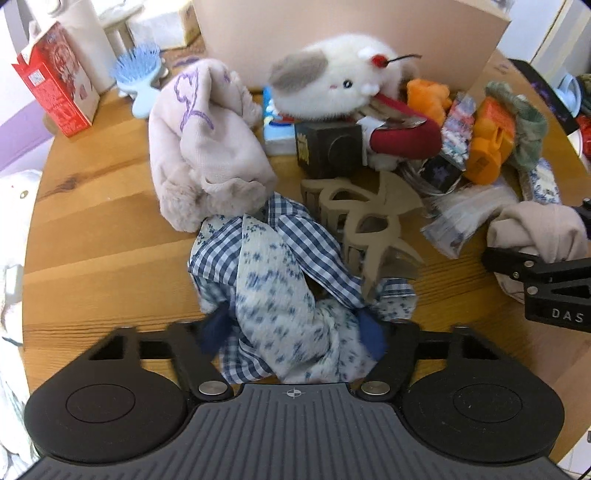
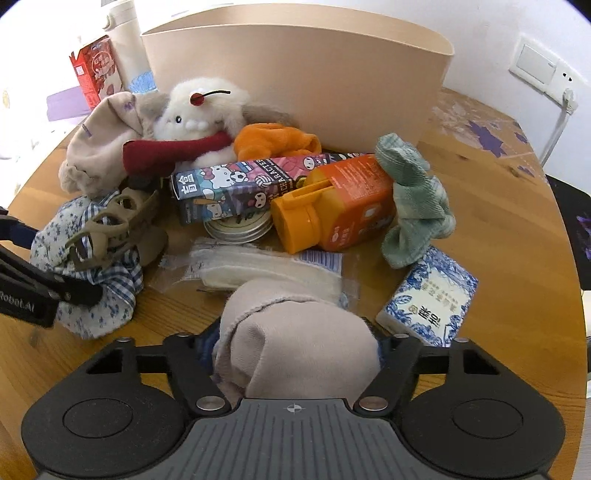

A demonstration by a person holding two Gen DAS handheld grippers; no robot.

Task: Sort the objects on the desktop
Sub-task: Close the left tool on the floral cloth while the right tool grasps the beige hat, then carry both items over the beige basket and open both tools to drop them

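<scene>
**Both grippers closed on soft cloth at the front of the pile**

Left wrist view: the left gripper is clamped around a blue gingham and floral scrunchie, its blue pads pressing the fabric from either side. The scrunchie lies on the wooden table, in front of the beige storage bin and well short of it. A tan claw hair clip rests just behind the scrunchie and overlaps its far edge; a pale pink hat sits to the left behind it. By the look of it the scrunchie is light, limp and compressible, so a pinch across the bunched middle should hold, though the clip's teeth could snag the cloth as it lifts.

Right wrist view: the right gripper grips a rolled beige cloth bundle, which fills the span between the jaws. It sits at the near edge of the pile, in front of the bin, with a clear packet just behind it and a blue-and-white patterned box to its right. The bundle looks soft and light, so a hold around its thickest part suits it; loose folds may sag or unroll.
</scene>
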